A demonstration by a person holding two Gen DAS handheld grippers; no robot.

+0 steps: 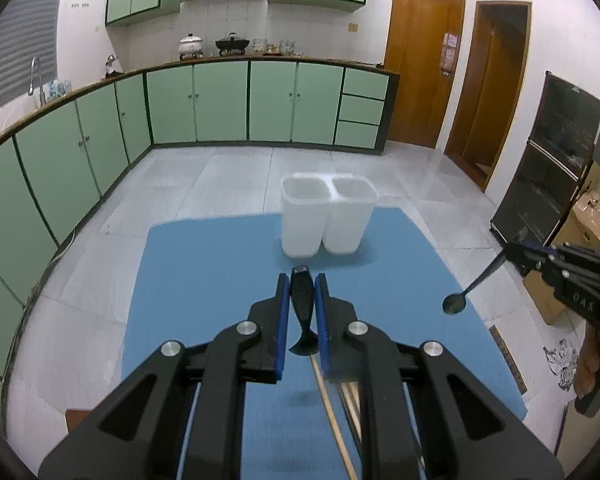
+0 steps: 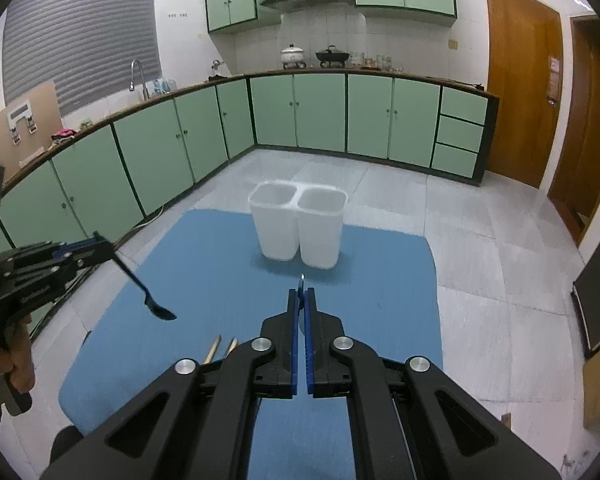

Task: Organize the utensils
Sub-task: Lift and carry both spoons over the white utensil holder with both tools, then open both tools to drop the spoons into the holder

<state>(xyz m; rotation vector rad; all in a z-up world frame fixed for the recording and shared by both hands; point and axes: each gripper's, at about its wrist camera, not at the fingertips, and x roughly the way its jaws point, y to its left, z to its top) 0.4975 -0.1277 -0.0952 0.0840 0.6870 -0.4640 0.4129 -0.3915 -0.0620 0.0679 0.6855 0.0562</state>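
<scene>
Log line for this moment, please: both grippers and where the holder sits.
left gripper: shut on black spoon | right gripper: shut on metal spoon | two-cup holder: upright on blue mat | chopsticks: on mat

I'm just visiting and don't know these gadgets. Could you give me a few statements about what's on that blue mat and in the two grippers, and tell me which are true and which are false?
1. The left gripper holds a black spoon. True.
2. The right gripper is empty and wide open. False: it is shut on a thin dark spoon whose bowl hangs down.
3. The white twin-compartment plastic holder stands upright on the blue mat. True.
4. Both holder compartments are packed with utensils. False: nothing shows in either.
5. Wooden chopsticks lie on the mat near the grippers. True.
6. The holder lies tipped over on the tiled floor. False: it stands on the mat.
</scene>
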